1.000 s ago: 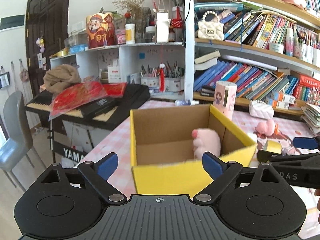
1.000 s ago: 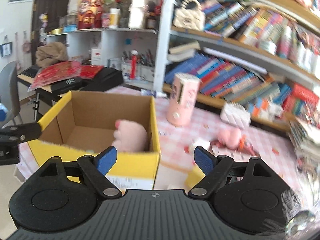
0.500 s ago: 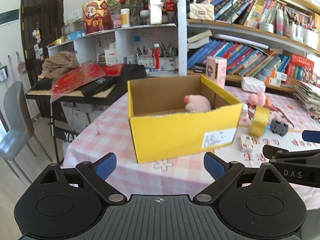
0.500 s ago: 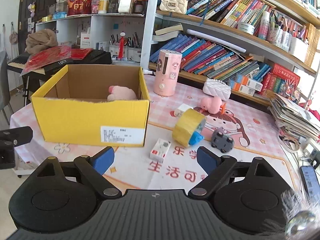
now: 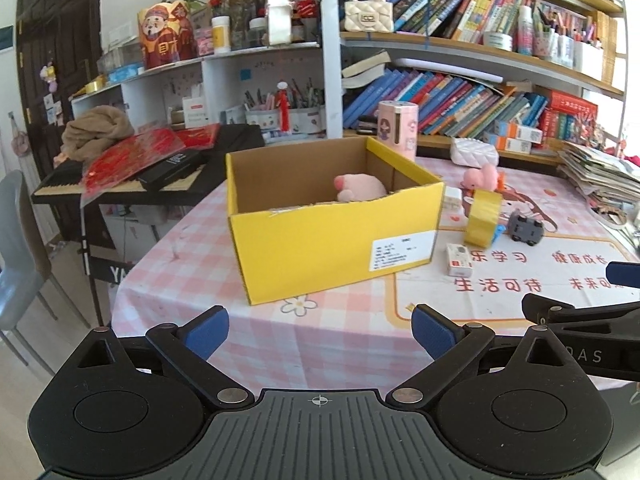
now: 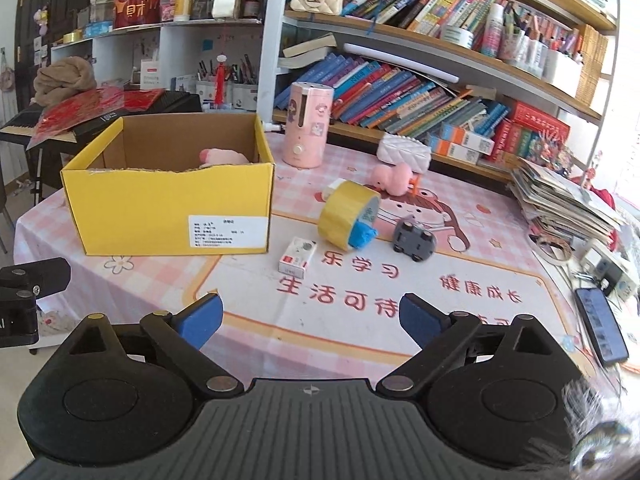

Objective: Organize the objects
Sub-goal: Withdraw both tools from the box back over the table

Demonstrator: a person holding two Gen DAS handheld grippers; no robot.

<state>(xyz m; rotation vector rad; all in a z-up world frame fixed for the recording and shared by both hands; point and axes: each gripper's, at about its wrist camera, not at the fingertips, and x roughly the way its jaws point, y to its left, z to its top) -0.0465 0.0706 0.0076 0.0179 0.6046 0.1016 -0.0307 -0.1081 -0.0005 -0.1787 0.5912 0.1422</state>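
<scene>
A yellow cardboard box (image 5: pixel 336 240) (image 6: pixel 172 212) stands open on the pink checked table, with a pink plush toy (image 5: pixel 360 188) (image 6: pixel 222 157) inside it. To its right lie a yellow tape roll (image 6: pixel 348 214) (image 5: pixel 484 218), a small white packet (image 6: pixel 298 255) (image 5: pixel 459 259), a grey toy car (image 6: pixel 414 240) (image 5: pixel 526 228) and a second pink plush (image 6: pixel 392 176) (image 5: pixel 480 176). My left gripper (image 5: pixel 320 332) hangs open before the box, well short of it. My right gripper (image 6: pixel 310 320) is empty above the mat, its jaws still opening.
A pink cylindrical canister (image 6: pixel 306 124) and a white quilted pouch (image 6: pixel 404 152) stand behind the loose items. A stack of magazines (image 6: pixel 560 200) and a phone (image 6: pixel 600 324) lie at the right. Bookshelves fill the back; a keyboard piano (image 5: pixel 120 176) and a chair (image 5: pixel 20 240) sit left.
Both grippers have drawn back from the box, which was close up and now sits farther off. The tape, packet and car have come into view. The right jaws spread a little wider.
</scene>
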